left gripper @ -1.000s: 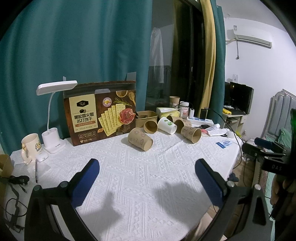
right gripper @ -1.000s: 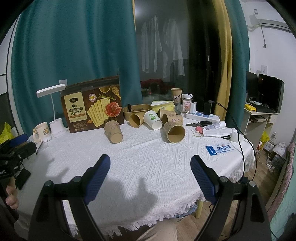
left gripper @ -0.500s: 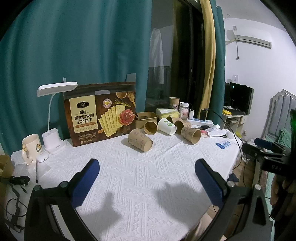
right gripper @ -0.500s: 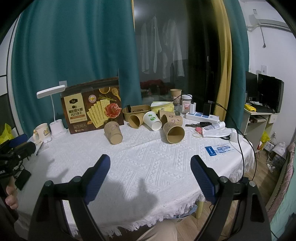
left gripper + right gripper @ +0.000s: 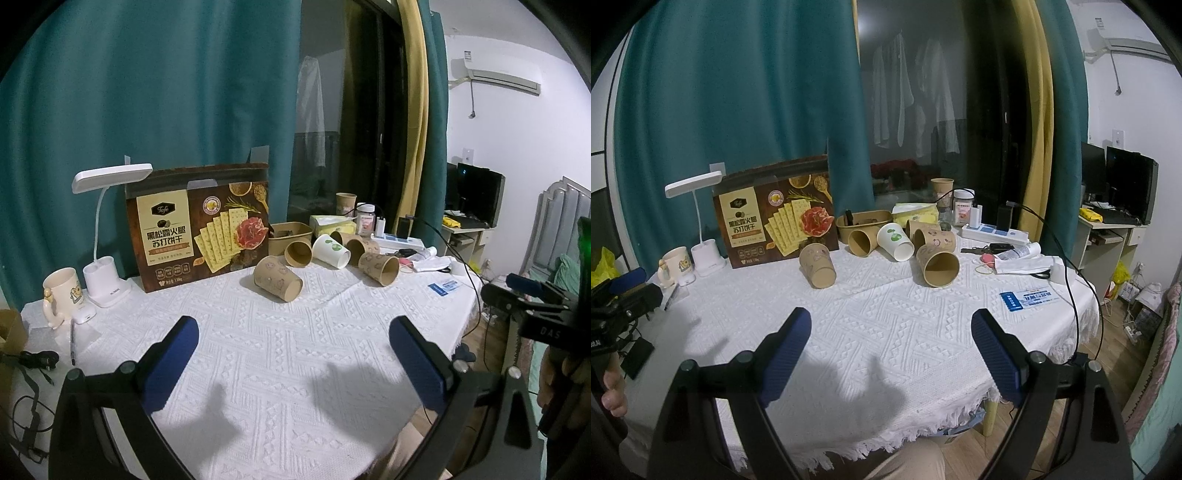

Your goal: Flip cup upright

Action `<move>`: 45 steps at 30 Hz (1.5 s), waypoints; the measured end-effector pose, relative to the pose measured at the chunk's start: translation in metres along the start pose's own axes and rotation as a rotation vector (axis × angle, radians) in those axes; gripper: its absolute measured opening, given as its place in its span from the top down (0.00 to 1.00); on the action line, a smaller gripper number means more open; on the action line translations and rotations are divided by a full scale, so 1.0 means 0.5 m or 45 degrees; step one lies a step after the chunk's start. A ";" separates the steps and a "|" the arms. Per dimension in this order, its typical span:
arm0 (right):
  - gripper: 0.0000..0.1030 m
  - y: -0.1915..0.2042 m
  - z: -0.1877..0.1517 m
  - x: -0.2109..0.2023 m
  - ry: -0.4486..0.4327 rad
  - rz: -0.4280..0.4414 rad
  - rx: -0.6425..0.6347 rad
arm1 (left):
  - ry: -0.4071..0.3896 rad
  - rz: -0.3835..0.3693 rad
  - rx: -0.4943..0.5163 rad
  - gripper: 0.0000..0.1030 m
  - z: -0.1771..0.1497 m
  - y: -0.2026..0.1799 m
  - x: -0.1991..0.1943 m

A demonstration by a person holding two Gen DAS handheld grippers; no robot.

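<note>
Left tool (image 5: pixel 293 343) and right tool (image 5: pixel 891 336): jaws spread wide, empty, hovering above the surface (image 5: pixel 886 332). Nearest cup (image 5: pixel 277 283) lies on its side, well ahead.

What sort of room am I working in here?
Most likely a lived-in bedroom or studio flat: a wall-mounted white air conditioner, a grey padded headboard at the right edge, and laundry hanging behind the dark glass door beyond the white-clothed table.

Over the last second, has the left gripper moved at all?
Yes, barely. In the left wrist view the cracker box and the nearest tipped brown cup sit slightly higher in frame, so the open left gripper dipped or tilted slightly.
</note>
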State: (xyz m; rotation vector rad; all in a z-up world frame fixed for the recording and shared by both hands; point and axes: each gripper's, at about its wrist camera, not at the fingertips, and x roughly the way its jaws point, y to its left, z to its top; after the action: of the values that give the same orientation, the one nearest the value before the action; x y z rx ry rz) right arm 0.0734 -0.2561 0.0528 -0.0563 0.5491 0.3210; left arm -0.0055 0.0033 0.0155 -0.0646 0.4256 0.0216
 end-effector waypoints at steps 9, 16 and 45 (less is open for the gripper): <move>0.16 0.000 -0.002 -0.001 -0.002 0.001 0.001 | -0.001 0.001 0.003 0.00 0.001 -0.002 -0.001; 0.16 0.000 0.010 -0.007 -0.001 0.000 0.004 | 0.002 0.000 0.001 0.00 0.006 -0.004 0.000; 0.16 -0.275 0.031 0.358 0.131 -0.157 0.128 | 0.450 -0.087 -0.105 0.00 0.081 -0.105 0.539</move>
State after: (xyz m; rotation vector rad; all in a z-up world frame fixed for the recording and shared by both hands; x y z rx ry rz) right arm 0.2681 -0.3335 -0.0318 -0.0096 0.6599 0.1709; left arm 0.2582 -0.0443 -0.0559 -0.1653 0.7753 -0.0405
